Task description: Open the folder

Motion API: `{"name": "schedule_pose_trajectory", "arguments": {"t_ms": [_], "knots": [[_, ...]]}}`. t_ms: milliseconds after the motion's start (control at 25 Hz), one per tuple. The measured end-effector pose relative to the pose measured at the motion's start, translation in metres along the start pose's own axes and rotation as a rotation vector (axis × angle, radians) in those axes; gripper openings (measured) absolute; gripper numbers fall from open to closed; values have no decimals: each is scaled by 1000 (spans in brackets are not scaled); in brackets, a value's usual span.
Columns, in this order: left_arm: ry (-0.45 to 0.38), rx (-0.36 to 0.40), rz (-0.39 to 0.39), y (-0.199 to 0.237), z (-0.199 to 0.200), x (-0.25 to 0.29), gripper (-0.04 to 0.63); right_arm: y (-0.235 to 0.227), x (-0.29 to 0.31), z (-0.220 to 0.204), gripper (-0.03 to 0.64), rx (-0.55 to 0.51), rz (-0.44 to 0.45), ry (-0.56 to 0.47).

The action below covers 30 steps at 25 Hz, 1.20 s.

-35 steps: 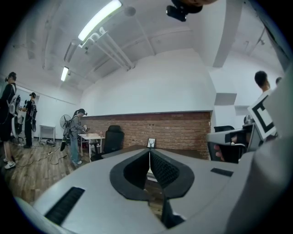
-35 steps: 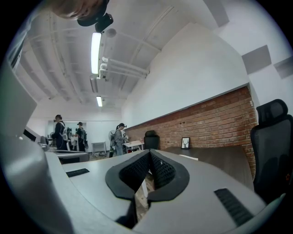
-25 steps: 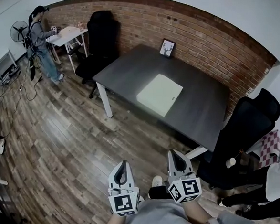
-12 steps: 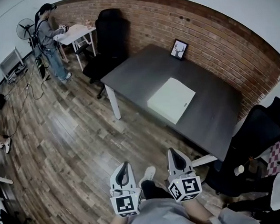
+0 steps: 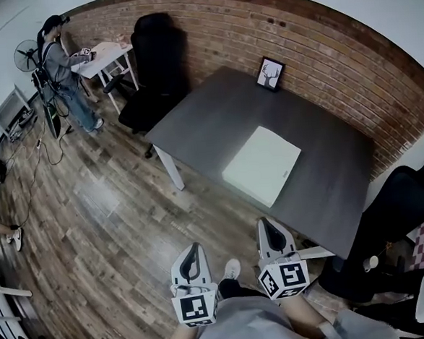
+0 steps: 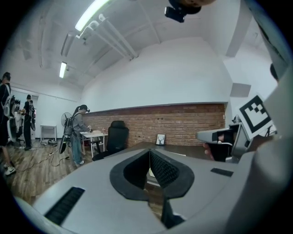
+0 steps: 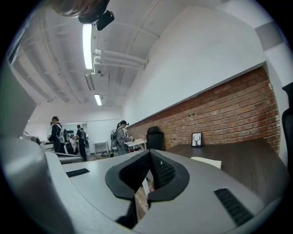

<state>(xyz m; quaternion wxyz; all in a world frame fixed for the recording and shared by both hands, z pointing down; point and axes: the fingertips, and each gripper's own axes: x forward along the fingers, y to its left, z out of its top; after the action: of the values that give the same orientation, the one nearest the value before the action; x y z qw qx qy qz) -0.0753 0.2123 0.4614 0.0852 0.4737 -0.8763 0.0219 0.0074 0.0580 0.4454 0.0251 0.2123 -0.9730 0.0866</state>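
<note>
A pale cream folder point(image 5: 262, 165) lies closed and flat on the dark grey table point(image 5: 209, 122), near the table's front edge. My left gripper point(image 5: 192, 250) and right gripper point(image 5: 269, 226) are held side by side over the wooden floor, short of the table and apart from the folder. Both are shut with nothing between their fingers. In the left gripper view the jaws point(image 6: 149, 151) meet at their tips, and the table shows beyond them. In the right gripper view the jaws point(image 7: 149, 153) also meet, and the folder point(image 7: 207, 162) lies ahead to the right.
A small framed deer picture point(image 5: 271, 73) leans on the brick wall at the table's back. Black office chairs stand at the table's far left point(image 5: 150, 68) and right point(image 5: 403, 210). A person point(image 5: 60, 71) stands at a white table point(image 5: 106, 55) far left, by a fan point(image 5: 26, 51).
Both grippers have come forward together towards the table, still shut. The table and folder now sit closer in the head view.
</note>
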Motion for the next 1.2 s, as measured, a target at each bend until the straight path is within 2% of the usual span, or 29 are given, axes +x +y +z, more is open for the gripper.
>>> {"name": "schedule_pose_trajectory", "arguments": {"t_ms": [360, 640, 1000, 1200], "knots": [[-15, 43, -65, 6, 34, 115, 5, -53, 93, 26, -2, 24, -57, -38], [-21, 55, -169, -19, 48, 189, 5, -114, 124, 41, -2, 25, -171, -62], [0, 85, -367, -61, 52, 246, 5, -166, 119, 45, -2, 39, -355, -65], [2, 119, -514, -80, 56, 271, 5, -186, 109, 45, -2, 38, -505, -75]]}}
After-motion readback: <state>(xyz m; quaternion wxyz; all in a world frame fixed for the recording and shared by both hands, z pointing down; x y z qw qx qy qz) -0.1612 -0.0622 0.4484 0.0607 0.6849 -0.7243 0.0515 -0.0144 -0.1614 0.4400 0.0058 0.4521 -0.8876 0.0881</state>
